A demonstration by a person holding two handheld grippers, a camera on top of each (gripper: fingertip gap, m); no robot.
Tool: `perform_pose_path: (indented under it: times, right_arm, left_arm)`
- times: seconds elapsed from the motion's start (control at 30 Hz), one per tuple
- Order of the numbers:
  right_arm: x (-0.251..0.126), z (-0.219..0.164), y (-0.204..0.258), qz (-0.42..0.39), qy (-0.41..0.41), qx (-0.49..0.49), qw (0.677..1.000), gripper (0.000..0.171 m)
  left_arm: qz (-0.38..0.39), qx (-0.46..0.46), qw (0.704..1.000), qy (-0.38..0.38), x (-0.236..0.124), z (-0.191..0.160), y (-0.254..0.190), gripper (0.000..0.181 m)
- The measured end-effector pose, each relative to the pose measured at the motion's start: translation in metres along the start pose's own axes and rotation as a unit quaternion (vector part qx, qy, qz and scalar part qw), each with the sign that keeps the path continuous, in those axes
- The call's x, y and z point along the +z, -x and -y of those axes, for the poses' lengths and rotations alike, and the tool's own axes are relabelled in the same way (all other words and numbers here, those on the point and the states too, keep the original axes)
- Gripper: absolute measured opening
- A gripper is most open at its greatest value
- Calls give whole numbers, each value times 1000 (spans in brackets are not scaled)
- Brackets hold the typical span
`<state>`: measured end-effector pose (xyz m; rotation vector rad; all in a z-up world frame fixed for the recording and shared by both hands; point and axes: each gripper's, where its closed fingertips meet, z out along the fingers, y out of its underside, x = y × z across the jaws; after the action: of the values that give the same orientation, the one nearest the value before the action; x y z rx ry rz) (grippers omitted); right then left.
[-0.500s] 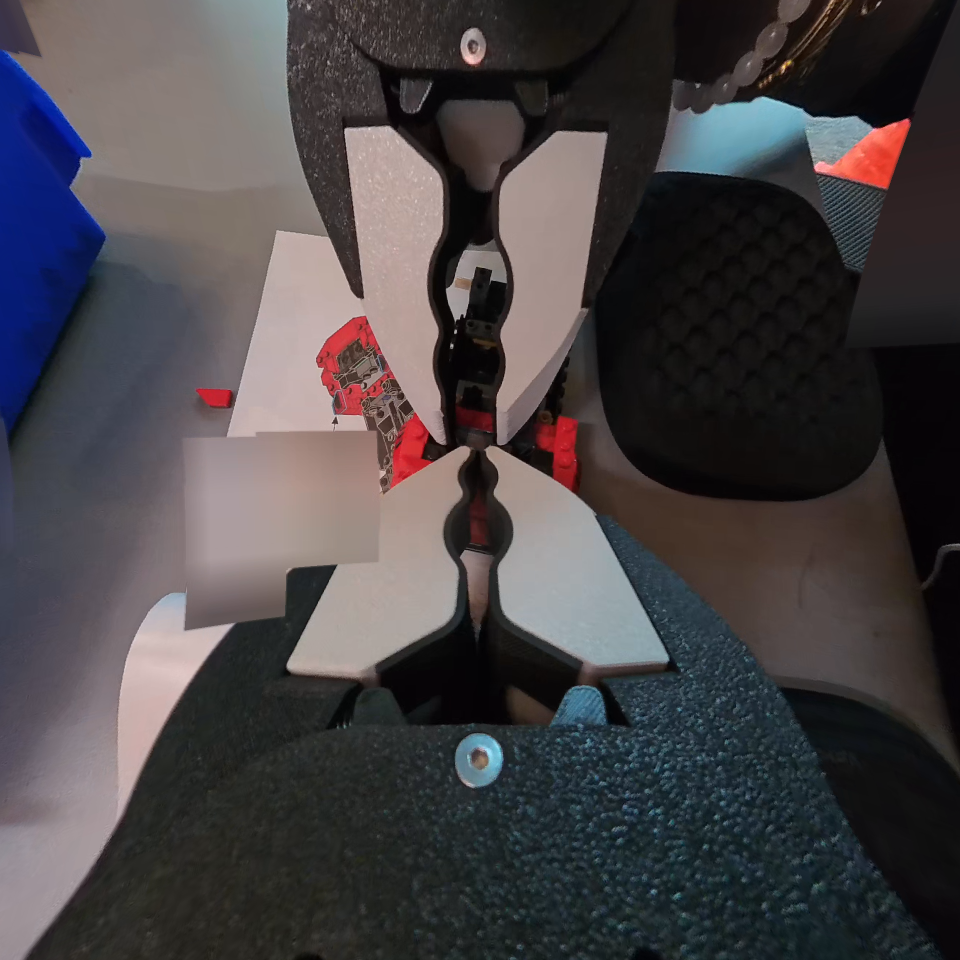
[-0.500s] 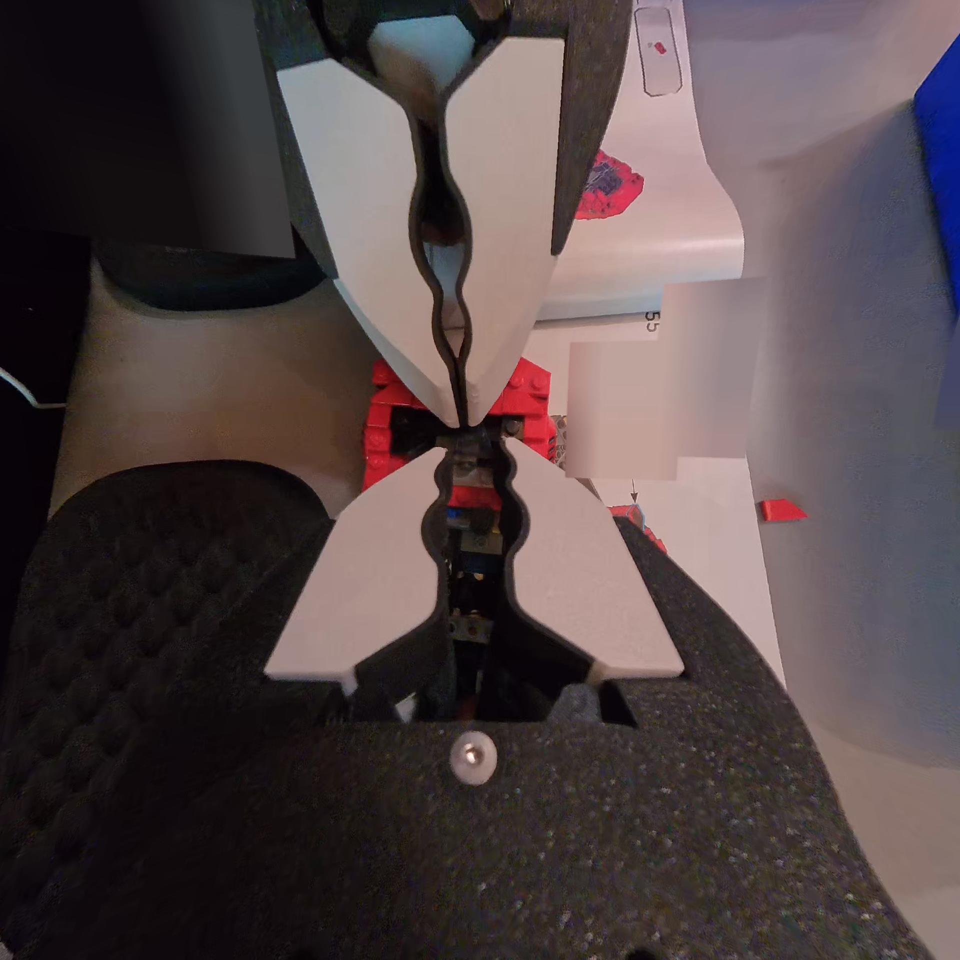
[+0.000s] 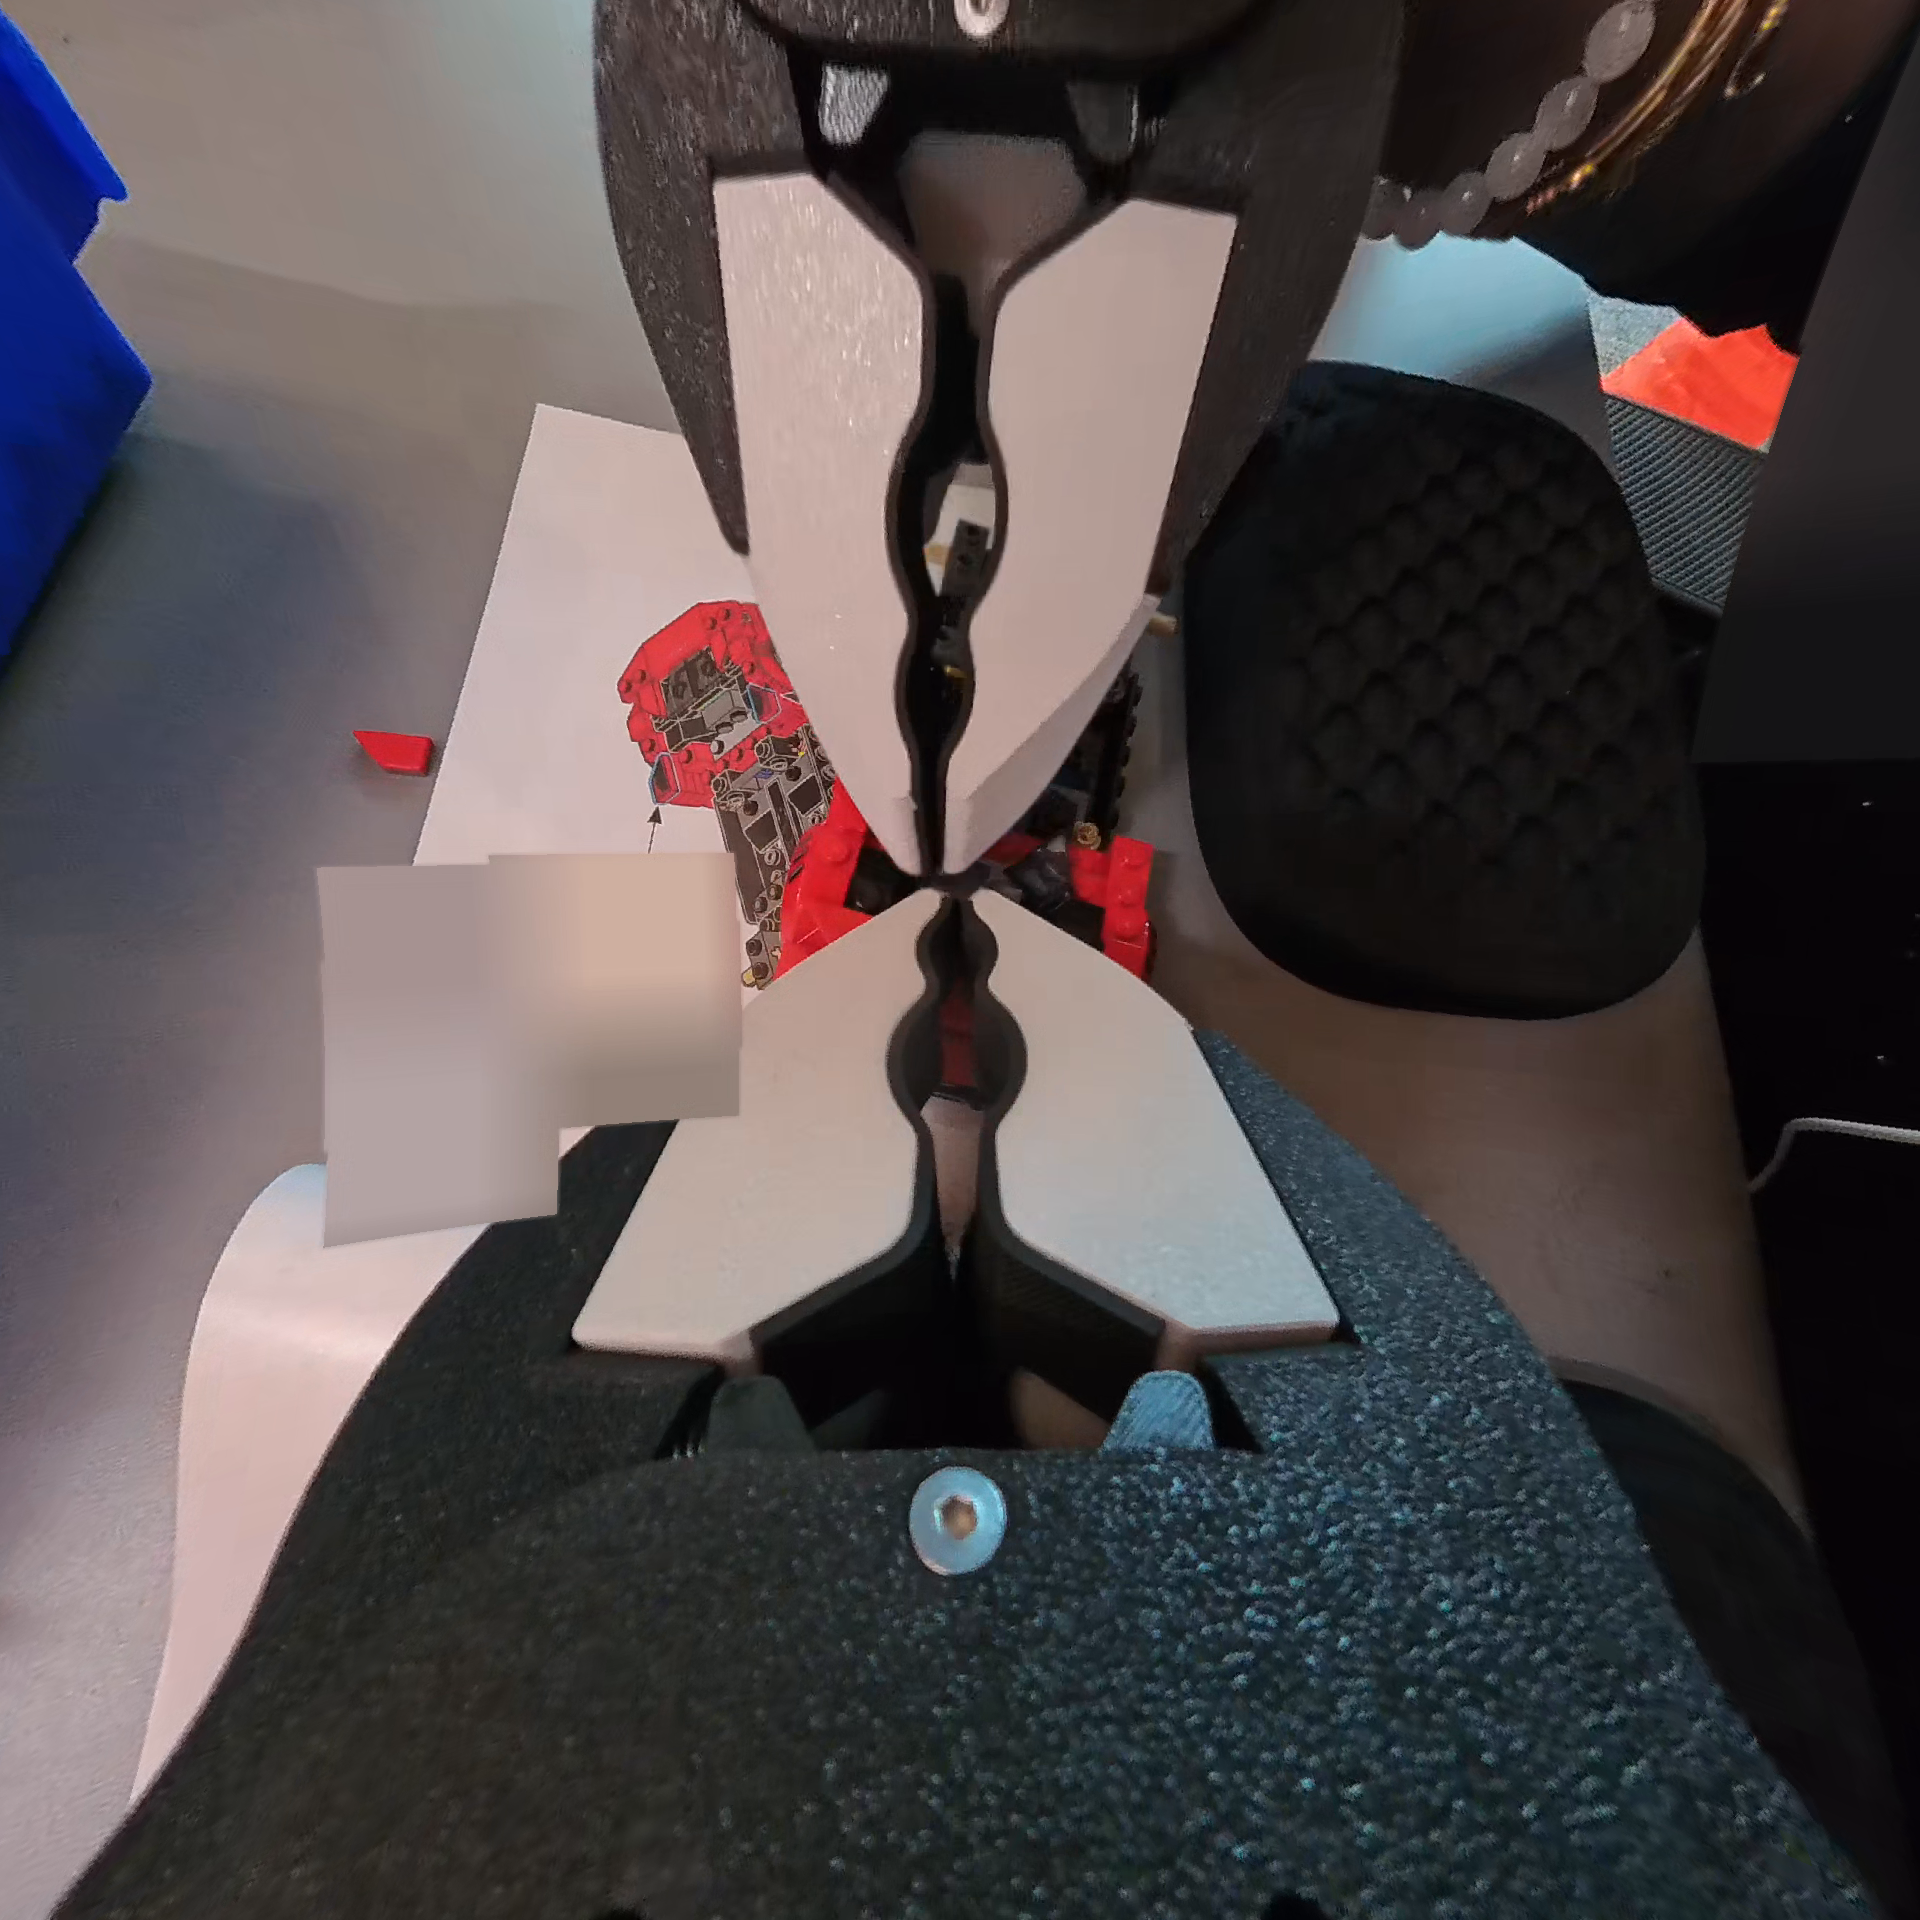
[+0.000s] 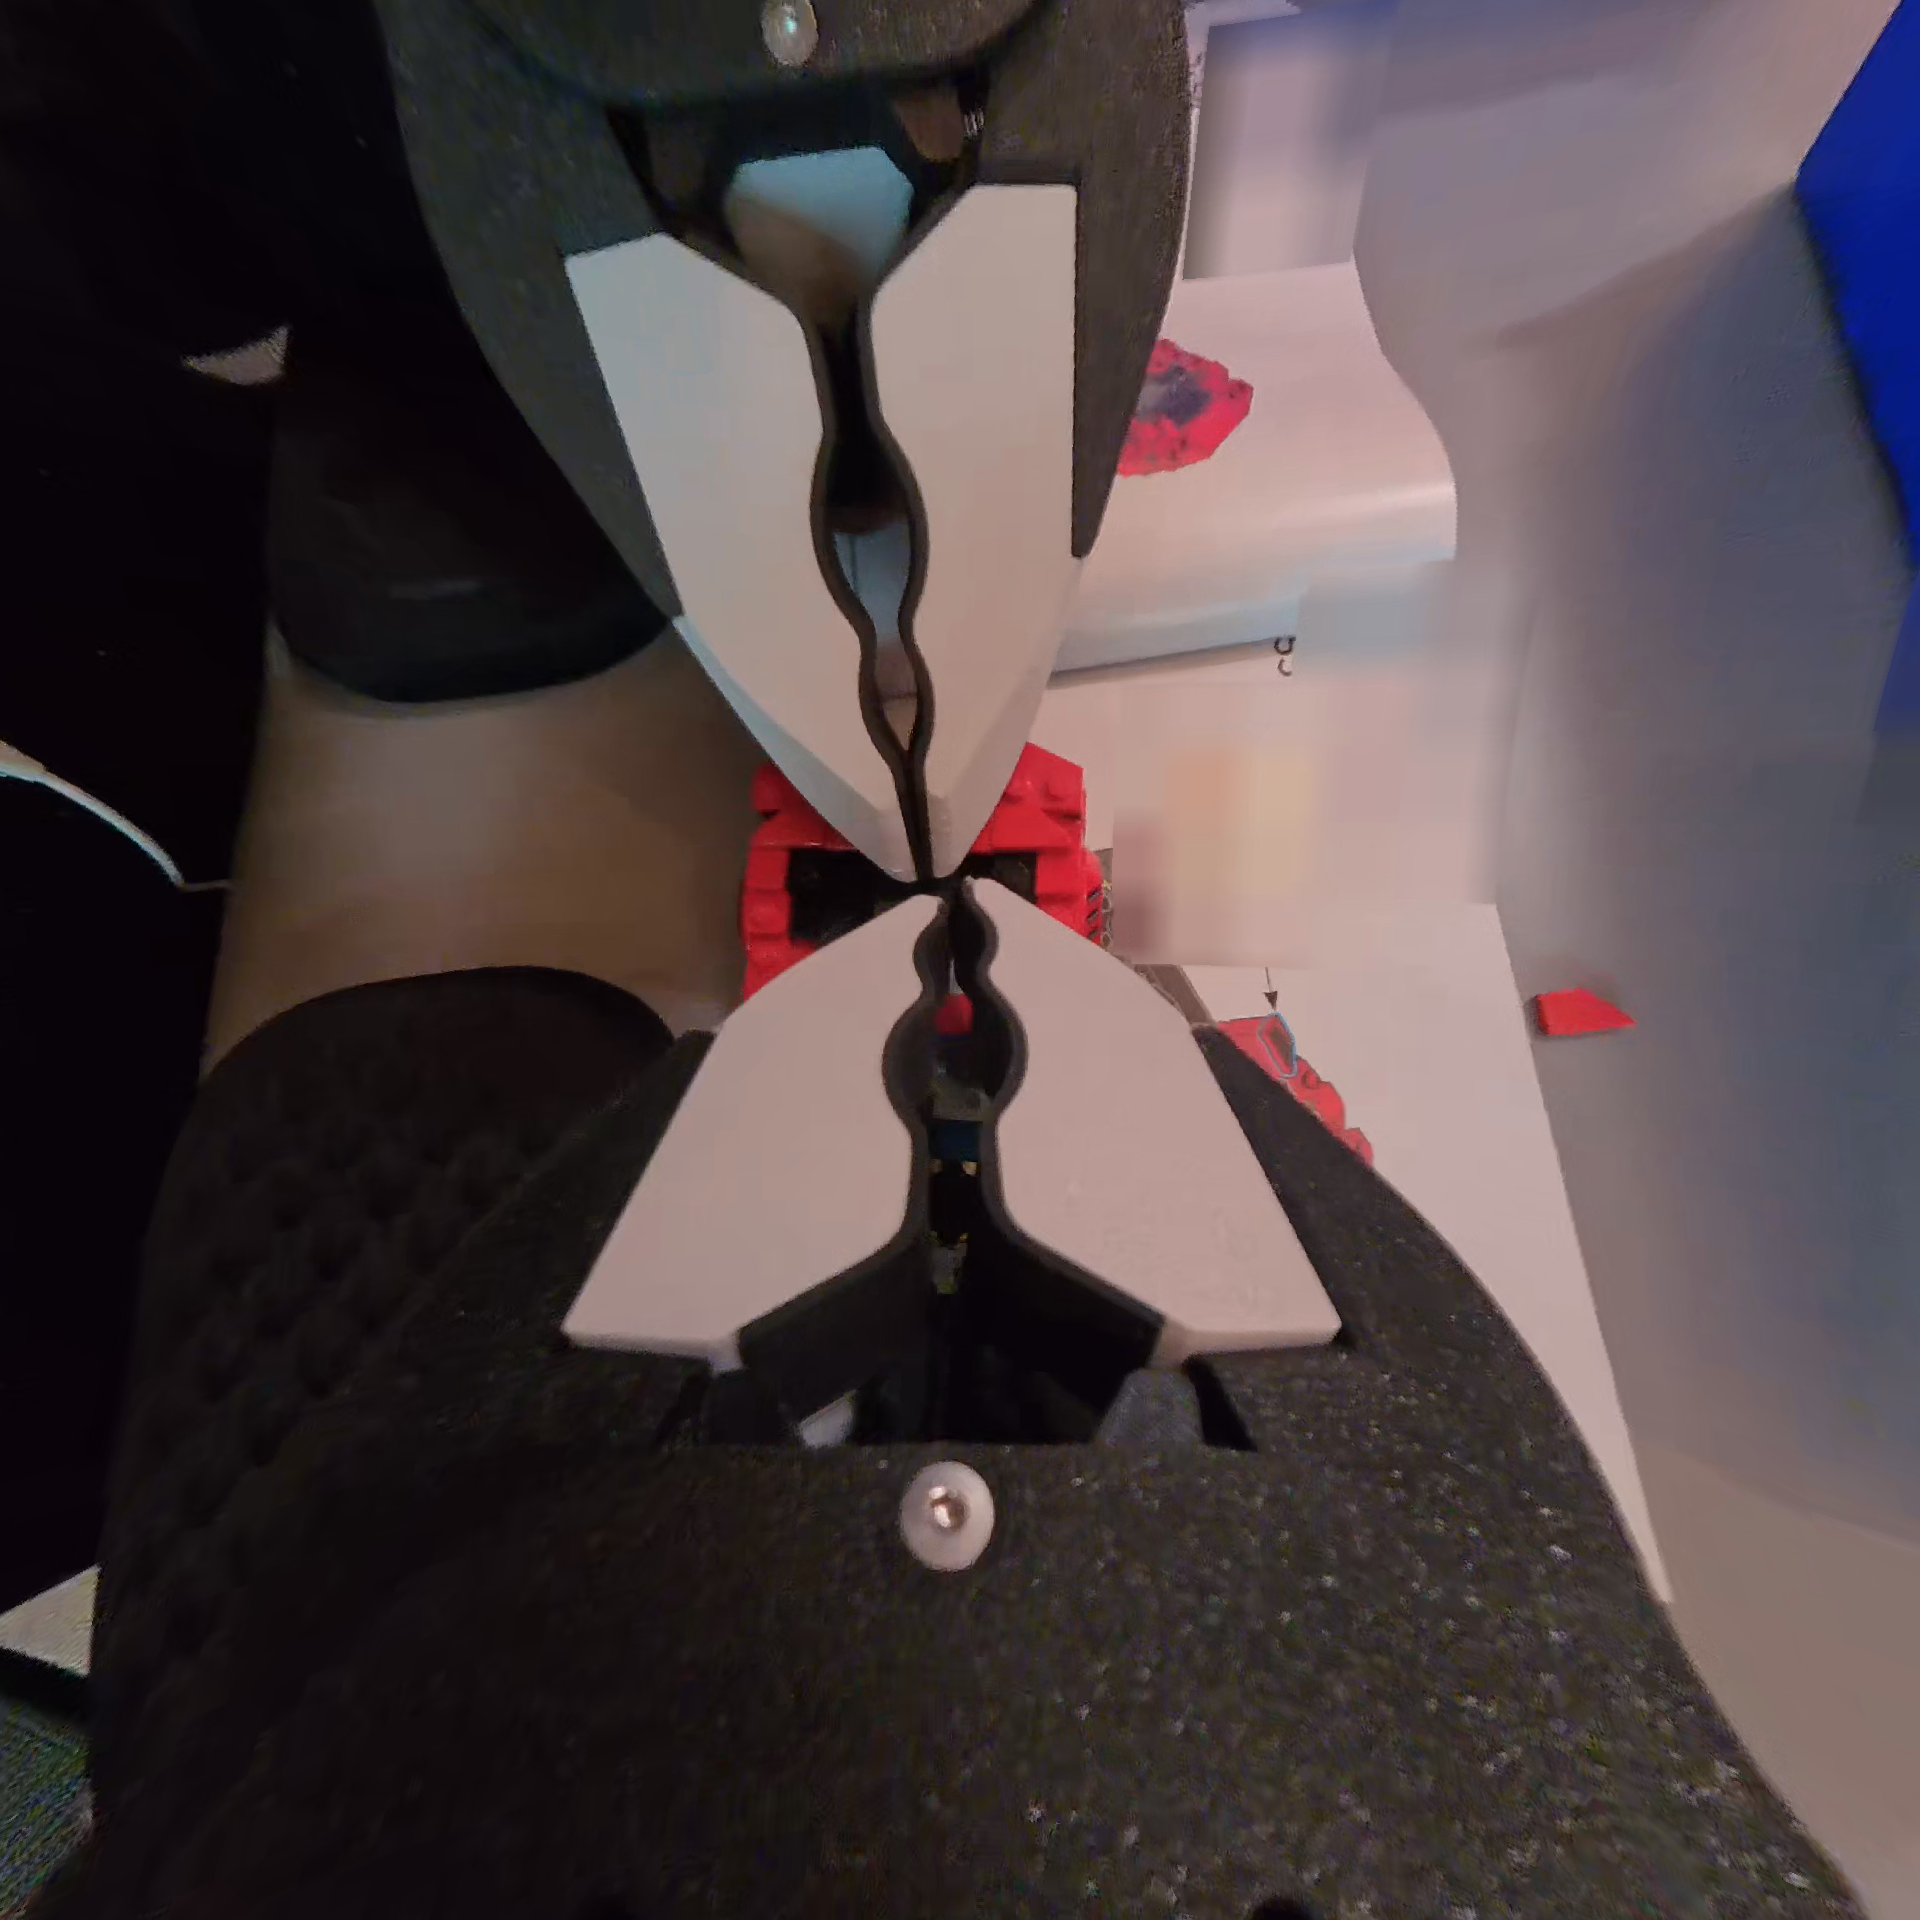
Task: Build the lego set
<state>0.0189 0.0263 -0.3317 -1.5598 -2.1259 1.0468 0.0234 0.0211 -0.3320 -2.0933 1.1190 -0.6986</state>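
Left wrist view shows both grippers, left (image 3: pixel 951 914) and right (image 3: pixel 932 831), pinched nearly shut, tips meeting over the red model (image 3: pixel 1117 899) on the booklet (image 3: pixel 561 623) (what they hold, I cannot tell); pressing off-centre could crack bricks loose.

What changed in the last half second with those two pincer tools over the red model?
Very little. The right gripper edged closer to the left gripper, so their tips now nearly touch above the red lego model; its fingers look pressed a bit tighter. Nothing was picked up or dropped. The instruction booklet and the loose red piece lie where they did.
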Motion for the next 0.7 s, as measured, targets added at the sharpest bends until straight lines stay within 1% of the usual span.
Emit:
perform_pose_path:
  times: [0.07,0.23,0.33,0.4,0.47,0.53,0.6,0.7]
  right_arm:
    - [0,0,0,4,2,9,1000,0]
    - [-1,-1,0,-13,4,-10,1000,0]
    - [-11,-5,10,3,-27,-18,999,13]
    - [-12,-13,15,-4,-25,-22,999,17]
    - [-9,-18,19,-15,-22,-34,999,17]
    - [-7,-20,20,-28,-22,-47,998,16]
    - [-5,-22,20,-36,-16,-53,998,15]
    - [-3,-23,18,-45,-7,-61,997,14]
  left_arm:
    - [-1,-1,1000,-1,0,0,0,0]
    - [4,4,1000,-1,0,0,0,0]
    - [9,8,1000,-12,0,1,0,0]
    - [11,10,1000,-18,0,1,0,0]
    - [7,6,1000,-25,-1,1,-1,0]
    - [-3,1,999,-44,-5,6,-3,0]
    - [-6,-4,997,-74,-14,15,-5,4]
    - [9,-1,995,-100,-26,22,-3,4]
